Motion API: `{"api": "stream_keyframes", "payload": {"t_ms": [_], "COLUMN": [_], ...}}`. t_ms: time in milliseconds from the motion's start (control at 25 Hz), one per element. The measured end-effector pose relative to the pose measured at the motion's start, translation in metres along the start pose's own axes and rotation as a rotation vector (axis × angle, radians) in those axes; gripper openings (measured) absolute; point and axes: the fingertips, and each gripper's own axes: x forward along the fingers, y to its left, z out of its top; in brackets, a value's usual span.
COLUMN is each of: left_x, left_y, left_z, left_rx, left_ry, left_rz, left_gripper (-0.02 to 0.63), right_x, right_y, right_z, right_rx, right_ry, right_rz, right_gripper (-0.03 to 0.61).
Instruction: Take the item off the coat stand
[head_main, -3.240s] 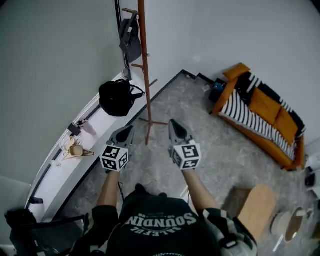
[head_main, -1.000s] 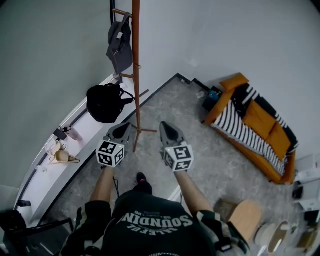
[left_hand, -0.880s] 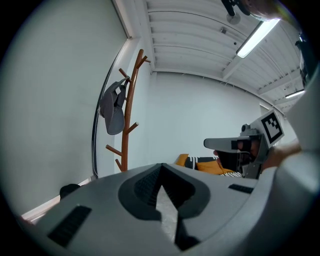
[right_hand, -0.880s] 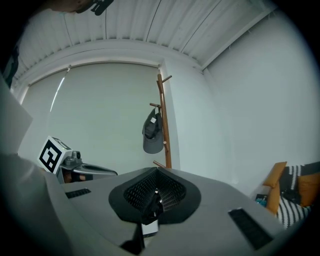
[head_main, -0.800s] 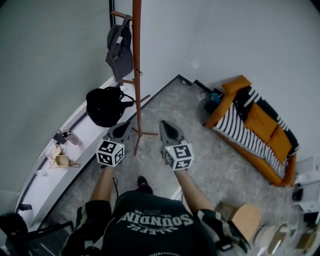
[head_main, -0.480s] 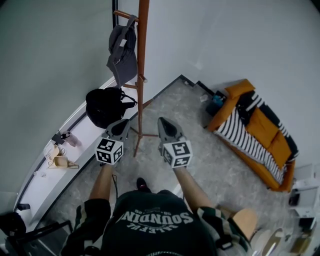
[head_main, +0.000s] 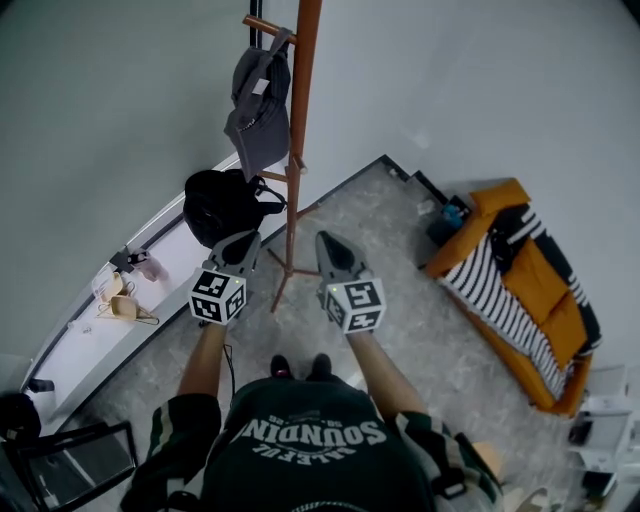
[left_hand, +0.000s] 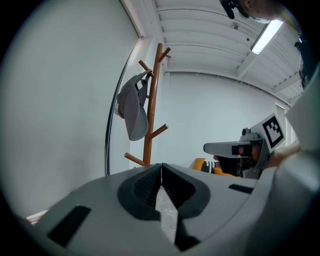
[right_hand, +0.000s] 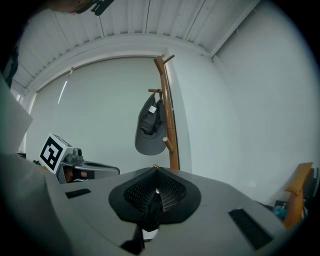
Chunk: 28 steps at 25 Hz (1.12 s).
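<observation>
A grey cap (head_main: 258, 105) hangs from an upper peg of the brown wooden coat stand (head_main: 297, 150); it shows as well in the left gripper view (left_hand: 131, 107) and the right gripper view (right_hand: 151, 131). My left gripper (head_main: 244, 242) is held low, left of the stand's pole, jaws shut with nothing between them. My right gripper (head_main: 329, 243) is level with it on the pole's right side, also shut and empty. Both point toward the stand, well below the cap.
A black bag (head_main: 224, 203) sits on the white ledge (head_main: 150, 280) by the wall, left of the stand, with small cups (head_main: 120, 295) further along. An orange sofa with a striped throw (head_main: 520, 280) stands at the right. The stand's feet (head_main: 290, 272) spread on the grey floor.
I have stepped closer to the coat stand; the cap and pole now sit higher and nearer in the head view. Both grippers stay shut and side by side.
</observation>
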Motion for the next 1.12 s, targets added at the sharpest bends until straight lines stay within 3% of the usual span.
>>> {"api": "stream_keyframes", "payload": {"t_ms": [360,600,680,1120], "left_x": [-0.003,-0.008,-0.01,0.012], "left_y": [0.004,0.018,0.02,0.033], "left_z": [0.009,0.017,0.022,0.042], "left_rx": [-0.026,-0.069,-0.088,-0.053], "left_ry": [-0.025,-0.061,-0.087,-0.087], "left_rz": [0.101,0.185,0.198,0.269], "left_gripper": [0.007,0.181,0.197,0.216], "right_x": [0.01,0.018,0.019,0.018], "right_y": [-0.012,-0.009,-0.008,-0.013], "right_z": [0.005,0.001,0.002,0.006], "right_rx": [0.0,0.01,0.008,0.0], "right_ry": [-0.004,0.005,0.005,0.0], "right_rz": [0.088,0.127,0.136,0.141], "right_gripper": [0.0,0.0,0.0,0.0]}}
